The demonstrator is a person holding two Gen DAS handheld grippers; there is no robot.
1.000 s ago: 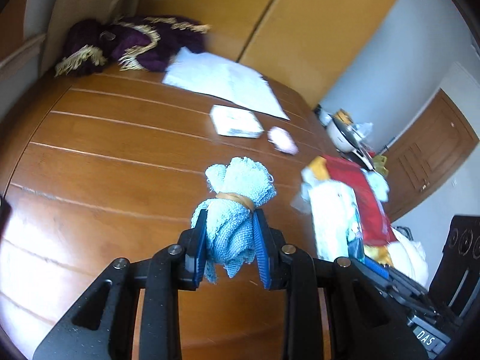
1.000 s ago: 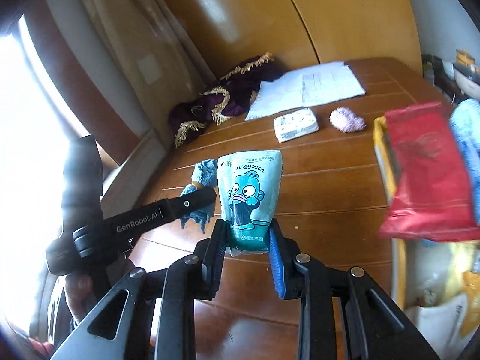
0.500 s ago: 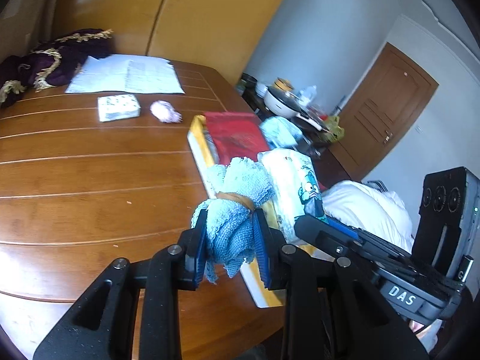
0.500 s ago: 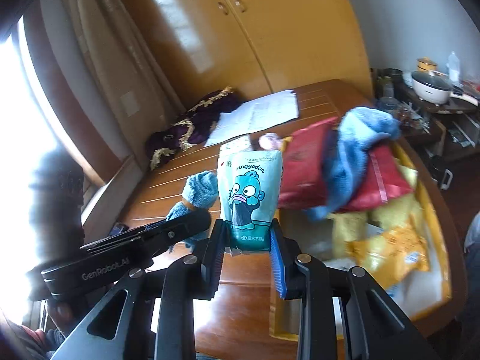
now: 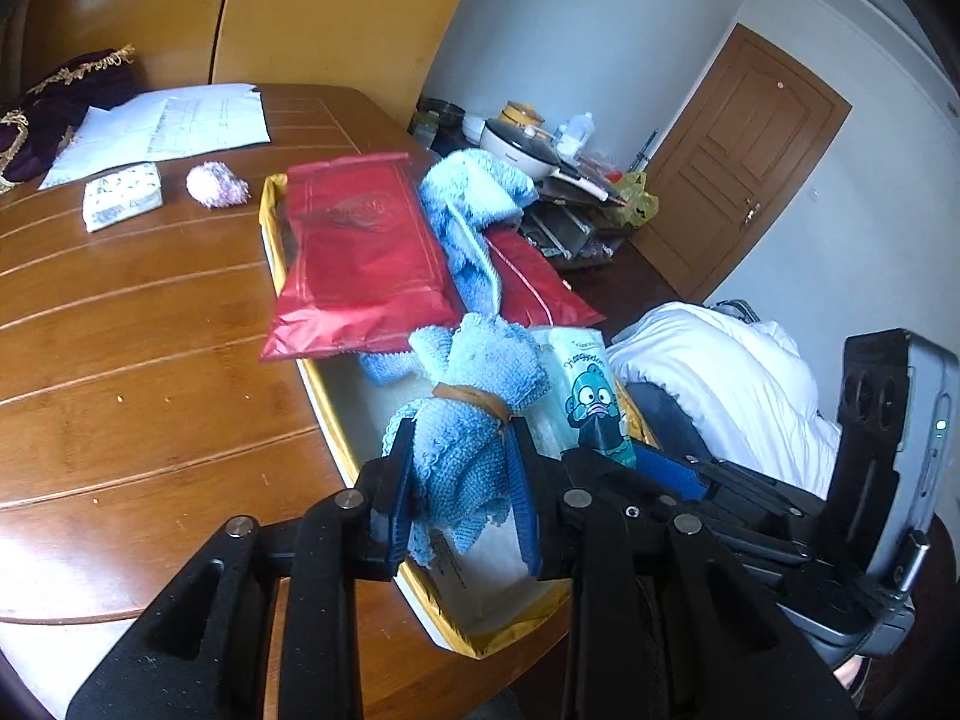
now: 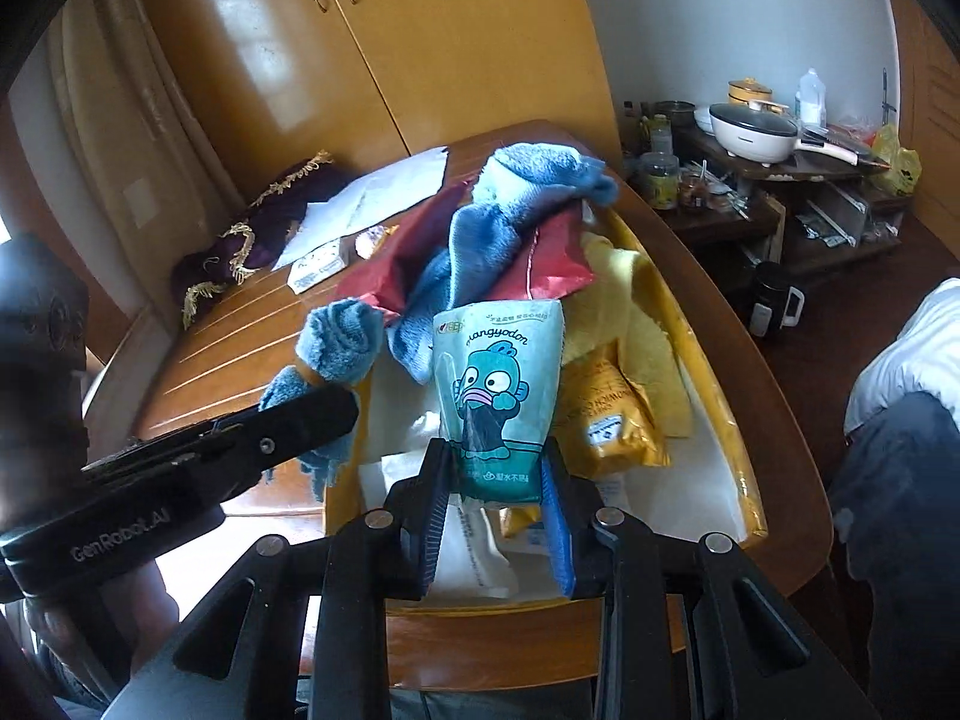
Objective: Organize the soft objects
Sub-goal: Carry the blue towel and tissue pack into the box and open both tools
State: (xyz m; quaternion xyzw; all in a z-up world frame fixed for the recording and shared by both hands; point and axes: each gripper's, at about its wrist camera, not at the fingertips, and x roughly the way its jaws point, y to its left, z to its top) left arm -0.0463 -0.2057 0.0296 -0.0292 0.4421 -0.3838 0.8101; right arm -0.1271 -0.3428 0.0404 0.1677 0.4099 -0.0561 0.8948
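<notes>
Pouch (image 6: 497, 396) labelled "Hangyodon" (cartoon fish)

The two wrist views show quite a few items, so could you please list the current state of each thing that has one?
left gripper: shut on the rolled blue cloth, held over the box.
right gripper: shut on the teal pouch, upright.
yellow box: open, partly filled.
red bag: lying across the box's rim.
blue towel: draped over the red bag.
cabinet doors: closed.
room door: closed.
</notes>
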